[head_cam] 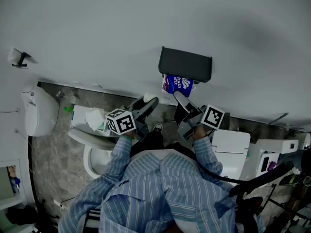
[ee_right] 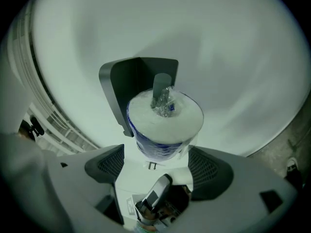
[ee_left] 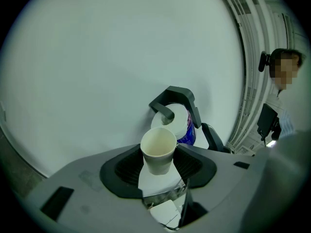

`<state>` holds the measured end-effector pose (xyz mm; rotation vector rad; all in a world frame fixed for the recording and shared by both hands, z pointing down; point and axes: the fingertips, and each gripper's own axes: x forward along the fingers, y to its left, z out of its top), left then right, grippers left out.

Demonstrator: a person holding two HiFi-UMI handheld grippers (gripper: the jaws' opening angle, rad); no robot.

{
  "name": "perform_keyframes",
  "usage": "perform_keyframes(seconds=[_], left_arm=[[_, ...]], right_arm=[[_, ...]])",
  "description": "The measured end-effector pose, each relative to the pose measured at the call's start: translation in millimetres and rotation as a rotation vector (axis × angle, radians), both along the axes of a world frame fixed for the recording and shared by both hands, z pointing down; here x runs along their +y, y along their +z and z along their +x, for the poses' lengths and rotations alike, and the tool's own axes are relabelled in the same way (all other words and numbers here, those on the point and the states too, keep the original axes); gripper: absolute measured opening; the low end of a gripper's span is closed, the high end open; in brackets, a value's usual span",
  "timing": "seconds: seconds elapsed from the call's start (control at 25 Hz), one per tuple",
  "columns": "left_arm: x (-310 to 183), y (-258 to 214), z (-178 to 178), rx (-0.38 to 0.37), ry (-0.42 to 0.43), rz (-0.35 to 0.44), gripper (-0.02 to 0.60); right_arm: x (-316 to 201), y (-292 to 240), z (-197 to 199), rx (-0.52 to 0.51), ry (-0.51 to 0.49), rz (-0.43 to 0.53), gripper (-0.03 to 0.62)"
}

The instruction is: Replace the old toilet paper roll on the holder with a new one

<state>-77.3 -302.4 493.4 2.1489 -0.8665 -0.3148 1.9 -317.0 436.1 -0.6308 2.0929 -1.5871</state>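
Observation:
A dark grey holder (head_cam: 185, 64) hangs on the white wall. A new roll in blue and white plastic wrap (head_cam: 177, 84) sits just under it, and my right gripper (head_cam: 181, 99) is shut on it. In the right gripper view the new roll (ee_right: 164, 123) lies between the jaws, with the holder's spindle (ee_right: 162, 85) at its crumpled centre. My left gripper (head_cam: 147, 104) is shut on a bare cardboard tube (ee_left: 158, 150), held open end up to the left of the holder (ee_left: 173, 100). The wrapped roll (ee_left: 181, 125) shows behind the tube.
A toilet (head_cam: 92, 152) stands below left, with a pack of tissues (head_cam: 91, 117) on its tank. A white bin (head_cam: 37, 111) is mounted at the far left. White units (head_cam: 232, 149) stand at the right. A person (ee_left: 286, 81) stands at the right edge of the left gripper view.

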Motion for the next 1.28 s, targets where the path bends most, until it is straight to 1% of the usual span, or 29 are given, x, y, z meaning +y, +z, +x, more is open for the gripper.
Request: perform_keyframes(seconds=[0.12,0.36,0.64,0.72,0.76,0.84,0.96,1.0,1.16,1.28], left_arm=[[6,-2,6,0.000,-0.004,0.003,0.190],[27,-3,18,-0.008,-0.014,0.003,0.190],[62,-7,33,-0.031,-0.046,0.009,0.190],[75,-7,38,-0.036,-0.060,0.008,0.190],[81,-7,40,-0.039,-0.067,0.007,0.190],[92,-4,46,-0.048,-0.079,0.003,0.190],[112,-1,57,-0.066,-0.086,-0.002,0.190],[119,1,61,-0.076,-0.085,-0.004,0.190],[143,4,71,-0.144,-0.081,0.001,0.190],[154,2,75,-0.203,-0.075,0.018,0.190]], right_arm=[[9,3,4,-0.007,-0.021,-0.018,0.405],[35,12,17,0.017,-0.048,-0.036,0.403],[71,8,28,0.103,-0.122,0.034,0.399],[84,7,33,0.130,-0.132,0.054,0.363],[90,8,36,0.144,-0.131,0.059,0.323],[102,15,44,0.183,-0.122,0.063,0.202],[120,27,53,0.250,-0.128,0.067,0.073],[126,30,55,0.268,-0.133,0.070,0.043],[146,43,59,0.339,-0.161,0.071,0.023],[156,48,61,0.347,-0.175,0.068,0.023]])
